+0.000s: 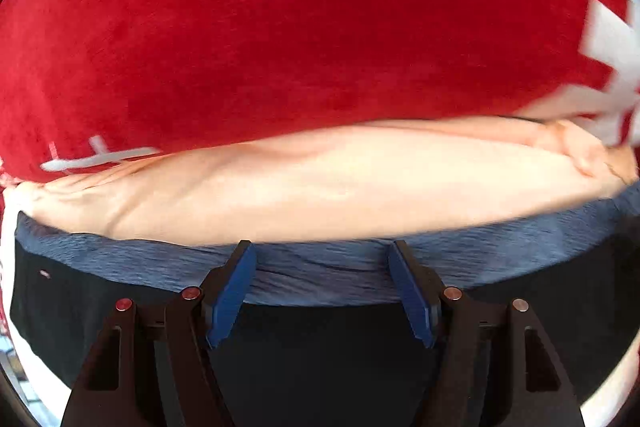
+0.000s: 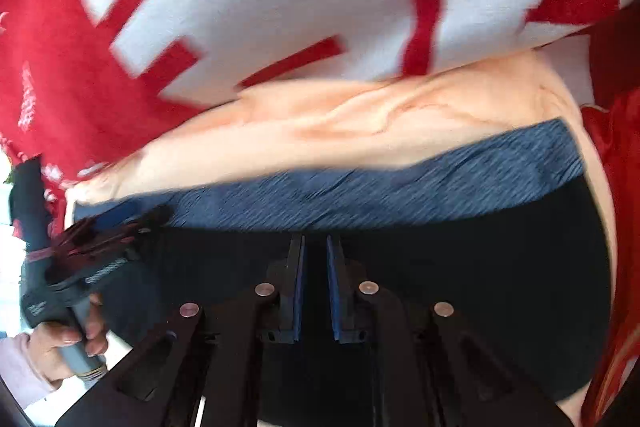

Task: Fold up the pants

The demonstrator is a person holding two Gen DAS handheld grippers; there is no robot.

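Left wrist view: black pants with a heathered blue waistband (image 1: pixel 320 267) fill the lower half of the frame, the band running as a curved strip from left edge to right edge. Left tongs (image 1: pixel 322 255) stand wide, blue-padded fingers (image 1: pixel 232 299) spread on either side of the band's middle, tips over the band; whether they touch the cloth, cannot tell. Above the band lies a pale peach cloth (image 1: pixel 320 187), creased at its left end. Beyond it a red fleece blanket with white block markings (image 1: pixel 280 27) fills the upper frame, white patches at the right edge. Right wrist view: the same pants (image 2: pixel 440 287) occupy lower centre and right, waistband slanting from lower left up to the right. Right tongs (image 2: pixel 316 247) are narrow, a slim gap between the pads, nothing visibly between them, tips over the black cloth just below the band. Left tongs (image 2: pixel 116 227) blurred at the left of the frame near the band's end, a bare hand (image 2: pixel 68 343) on their grey handle at lower left. Large white panel with red lettering across the upper frame.
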